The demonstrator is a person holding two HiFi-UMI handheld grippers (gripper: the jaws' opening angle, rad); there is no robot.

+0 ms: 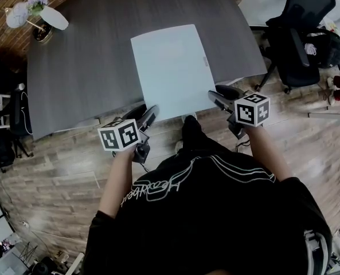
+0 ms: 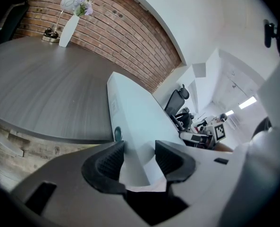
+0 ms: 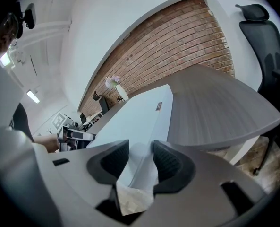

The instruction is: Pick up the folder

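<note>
Both left gripper (image 1: 149, 115) and right gripper (image 1: 218, 97) tight on near corners of the folder (image 1: 170, 67); near edge off the table (image 1: 83, 56)

Grey table (image 1: 83, 67) — flower vase (image 1: 53, 17) — black office chair (image 1: 299, 36)

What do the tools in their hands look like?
Both left gripper and right gripper are pale grey with black ribbed pads and a white cube bearing black square markers. The person wears a black short-sleeved top with white lettering.

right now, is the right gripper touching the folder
Touching. In the right gripper view, the right gripper has both jaws pressed on the folder corner.
</note>
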